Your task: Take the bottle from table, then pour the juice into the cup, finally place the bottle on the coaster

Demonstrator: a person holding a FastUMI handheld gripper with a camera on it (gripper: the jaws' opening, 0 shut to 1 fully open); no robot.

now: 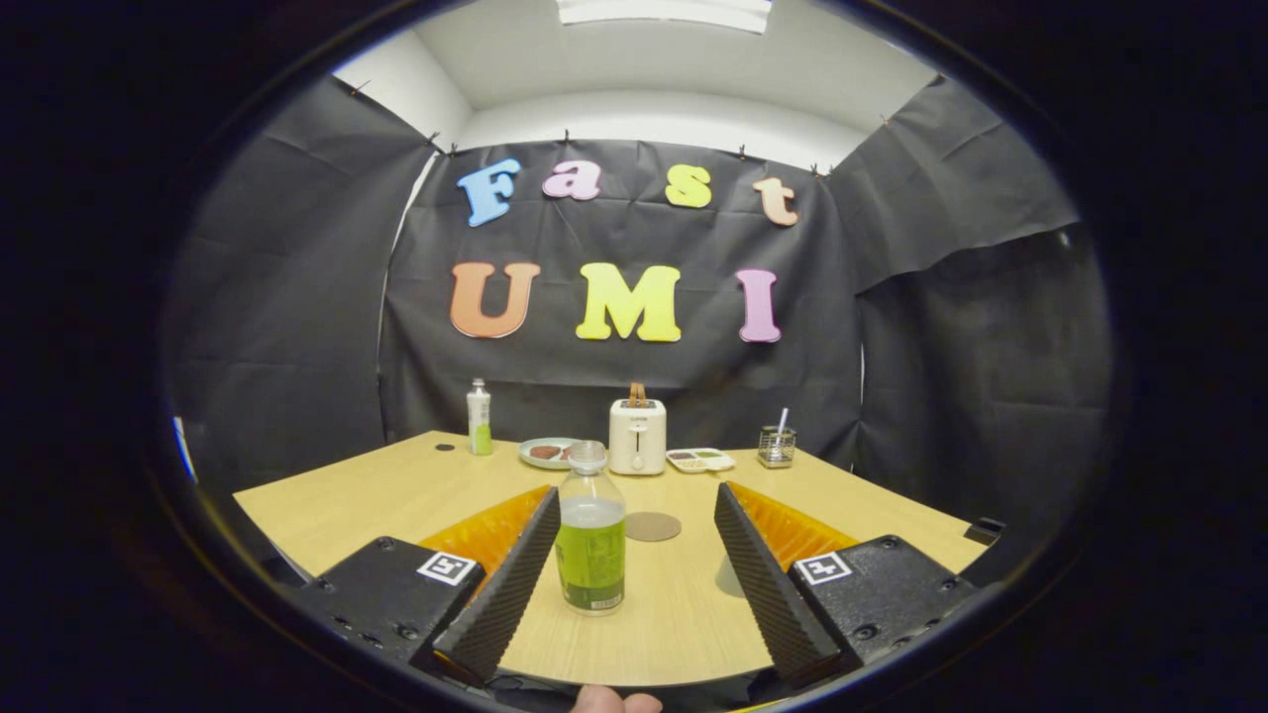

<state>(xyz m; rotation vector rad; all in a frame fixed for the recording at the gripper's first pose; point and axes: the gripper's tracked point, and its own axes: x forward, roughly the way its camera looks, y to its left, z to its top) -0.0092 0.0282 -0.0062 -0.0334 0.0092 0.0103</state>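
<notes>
The gripper (634, 500) is spread wide, gripping nothing; the bottle (591, 530) (upright, capped) stands between its fingers, nearer the left one; the coaster (653, 526) lies just beyond.

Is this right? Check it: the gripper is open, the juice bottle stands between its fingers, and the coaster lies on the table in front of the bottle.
One thing is wrong. In the gripper view the coaster lies beyond the juice bottle, toward the toaster, not in front. The gripper is open, with the bottle between its fingers.
</notes>
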